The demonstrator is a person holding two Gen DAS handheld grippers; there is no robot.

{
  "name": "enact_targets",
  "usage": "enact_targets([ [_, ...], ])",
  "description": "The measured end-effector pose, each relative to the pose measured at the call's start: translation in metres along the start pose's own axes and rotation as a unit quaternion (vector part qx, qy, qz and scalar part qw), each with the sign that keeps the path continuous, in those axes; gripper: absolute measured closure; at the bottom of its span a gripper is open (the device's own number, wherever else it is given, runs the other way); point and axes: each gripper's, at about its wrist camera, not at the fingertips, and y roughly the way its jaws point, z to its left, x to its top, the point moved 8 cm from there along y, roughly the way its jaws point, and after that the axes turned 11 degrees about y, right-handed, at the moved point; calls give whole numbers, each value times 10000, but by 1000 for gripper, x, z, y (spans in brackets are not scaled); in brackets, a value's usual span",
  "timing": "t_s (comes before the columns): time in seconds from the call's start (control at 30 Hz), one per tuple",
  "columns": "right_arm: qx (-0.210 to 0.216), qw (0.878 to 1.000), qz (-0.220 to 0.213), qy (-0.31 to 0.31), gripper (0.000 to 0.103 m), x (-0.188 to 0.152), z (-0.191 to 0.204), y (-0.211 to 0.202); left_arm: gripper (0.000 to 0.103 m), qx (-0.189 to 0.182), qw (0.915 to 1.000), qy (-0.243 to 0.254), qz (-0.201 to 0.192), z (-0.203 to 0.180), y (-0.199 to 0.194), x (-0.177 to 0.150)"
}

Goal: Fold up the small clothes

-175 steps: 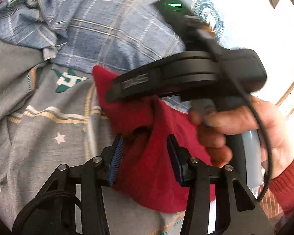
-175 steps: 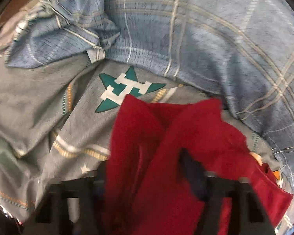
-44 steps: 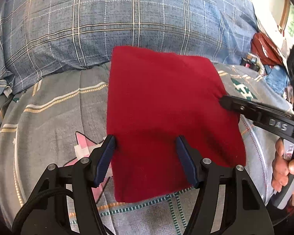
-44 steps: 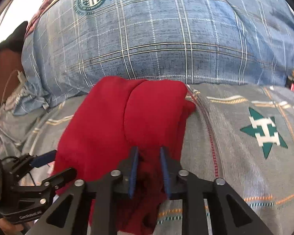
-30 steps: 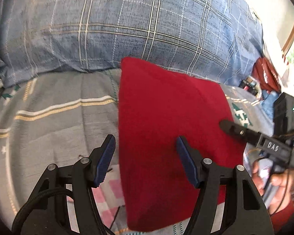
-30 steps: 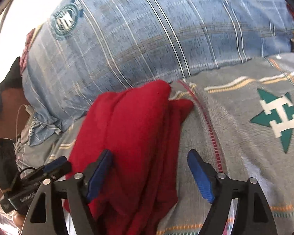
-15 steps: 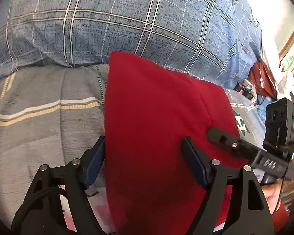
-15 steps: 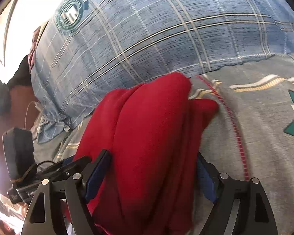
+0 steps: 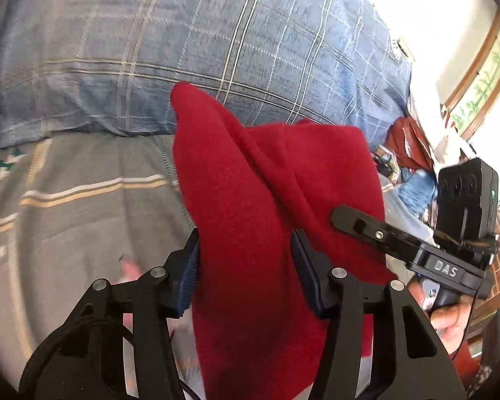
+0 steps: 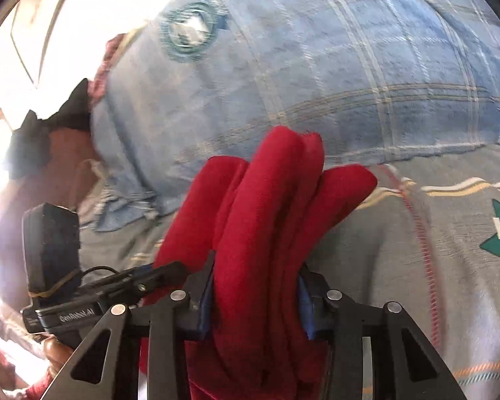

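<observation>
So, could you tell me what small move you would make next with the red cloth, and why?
Probably carry it together a little aside and lower it flat onto the grey bedsheet. Both the left gripper and the right gripper are shut on the red cloth, which looks bunched in thick layers.

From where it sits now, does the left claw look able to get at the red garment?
Probably yes: the left claw already has the red garment bunched between its fingers, nothing intervening; the right claw grips the folded stack too.
</observation>
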Motion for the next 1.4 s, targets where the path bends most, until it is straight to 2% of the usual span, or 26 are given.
enact_targets([
  [0.07, -48, 9998, 70, -168, 64, -8, 15, -4, 51, 39, 9998, -173, 48, 2, -18, -12],
  [0.23, 729, 9947, 540, 486, 67, -38, 37, -8, 51, 94, 9991, -420, 59, 11, -58, -47],
  [0.3, 869, 9930, 606, 522, 67, -49, 42, -10, 51, 204, 9989, -416, 79, 13, -64, -58],
  [0.37, 702, 9952, 529, 437, 67, -57, 38, -8, 51, 416, 9979, -444, 205, 20, -61, -76],
  [0.4, 439, 9967, 509, 447, 66, -60, 30, -4, 51, 532, 9972, -444, 276, 24, -58, -83],
  [0.47, -357, 9968, 523, 487, 66, -65, 5, 3, 51, 898, 9943, -381, 422, 32, -54, -95],
  [0.5, -758, 9954, 387, 440, 66, -64, -4, -2, 51, 1030, 9931, -344, 448, 34, -55, -99],
  [0.53, -934, 9948, 234, 345, 66, -62, -6, -10, 51, 1086, 9925, -332, 451, 35, -55, -102],
  [0.63, -560, 9983, 136, 3, 66, -63, 23, -30, 51, 1014, 9932, -423, 384, 30, -56, -107],
  [0.73, -255, 9955, 367, -839, 66, -83, 69, -32, 51, 1247, 9912, -276, 351, 24, -53, -106],
  [0.8, -306, 9908, 470, -1230, 66, -99, 77, -27, 51, 1438, 9889, -154, 341, 21, -50, -107],
  [0.83, -478, 9872, 527, -1424, 66, -108, 76, -22, 51, 1503, 9880, -113, 328, 18, -50, -107],
  [0.87, -845, 9823, 595, -1565, 67, -115, 68, -12, 50, 1534, 9877, -90, 305, 19, -49, -107],
  [0.93, -1370, 9763, 762, -1493, 67, -131, 38, 2, 49, 1678, 9855, -38, 259, 17, -48, -108],
  [1.03, -1307, 9773, 410, -1619, 67, -141, 26, -4, 49, 1916, 9811, -18, 250, 15, -47, -109],
  [1.2, -1189, 9834, 386, -1315, 67, -143, 31, -19, 50, 2096, 9776, -46, 196, 9, -53, -107],
  [1.3, -1098, 9869, 214, -1163, 52, -141, 39, -35, 50, 2221, 9749, -18, 144, 3, -58, -107],
  [1.4, -1130, 9880, 21, -1050, 51, -139, 43, -50, 49, 2443, 9696, 104, 116, -3, -64, -107],
])
